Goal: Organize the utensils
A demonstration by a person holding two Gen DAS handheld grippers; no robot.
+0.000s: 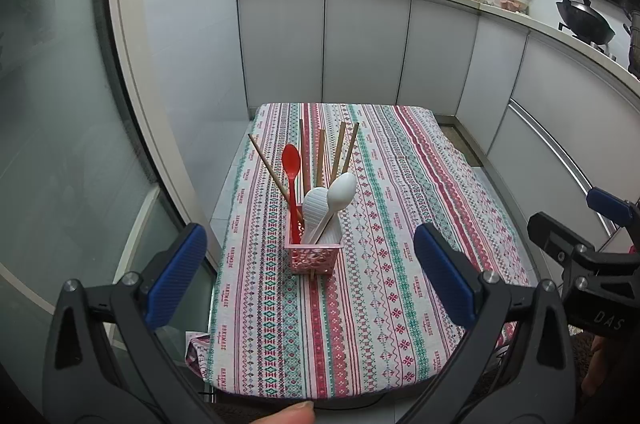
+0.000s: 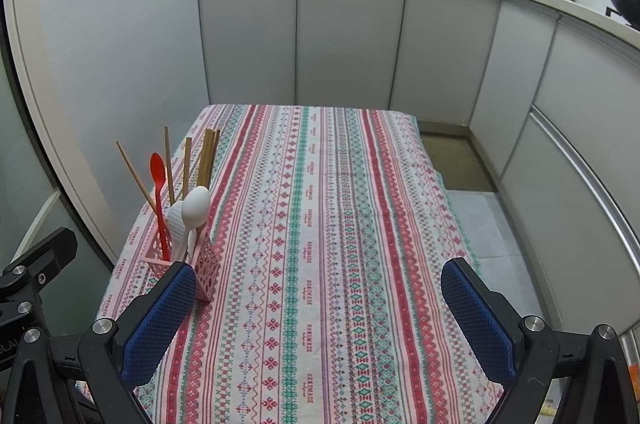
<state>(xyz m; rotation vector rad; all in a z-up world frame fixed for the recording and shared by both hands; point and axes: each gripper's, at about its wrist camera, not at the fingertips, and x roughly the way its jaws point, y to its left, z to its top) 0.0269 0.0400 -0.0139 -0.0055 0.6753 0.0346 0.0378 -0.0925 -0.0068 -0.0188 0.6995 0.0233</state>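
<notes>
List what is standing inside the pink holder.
Inside the pink holder: a red spoon, two white spoons, and several wooden chopsticks. Their lower ends are hidden by its walls.

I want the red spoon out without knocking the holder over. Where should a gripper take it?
Grip the red spoon on its bare handle just below the bowl, coming from above. It stands nearly upright in the pink holder, bowl up, at the left end, apart from the white spoons; lifting straight up should clear the chopsticks.
</notes>
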